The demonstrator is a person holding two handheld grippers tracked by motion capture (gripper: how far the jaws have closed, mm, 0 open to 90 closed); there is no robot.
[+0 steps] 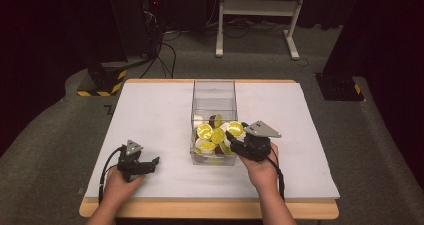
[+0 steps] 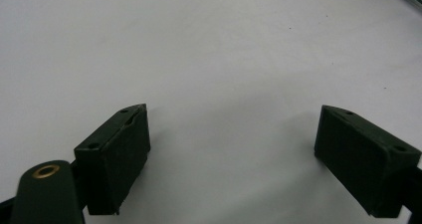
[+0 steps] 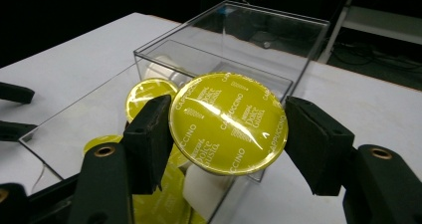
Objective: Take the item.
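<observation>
right gripper: black two-jaw gripper (image 3: 226, 129) in the person's right hand (image 1: 261, 171), grey three-cornered plate on top; jaws pinching the capsule by its rim, one pad on each side.
held capsule: round coffee capsule with a shiny yellow foil lid (image 3: 228, 123), white "cappuccino" and "dolce gusto" lettering; lid faces the right gripper view's camera, white body behind it. in the high view it sits at the box's right wall (image 1: 235, 129), over the near half.
box: clear plastic rectangular box, open top (image 1: 214, 85), mid-table, long side running away from the person.
box contents: more yellow-lidded capsules (image 1: 211, 136) heaped in the near half with white ones among them; one small dark brown piece (image 1: 213, 120) behind the heap, too small to tell what. far half looks bare.
left gripper: black two-jaw gripper (image 2: 231, 157) in the left hand (image 1: 119, 183), jaws spread wide, nothing between the pads, just bare tabletop; rests low near the front left of the table, well apart from the box.
table: white sheet top (image 1: 150, 115) on a wooden board, edge showing at front.
surroundings: grey carpet floor (image 1: 45, 135); white table frame (image 1: 260, 15) and black cables at the back.
</observation>
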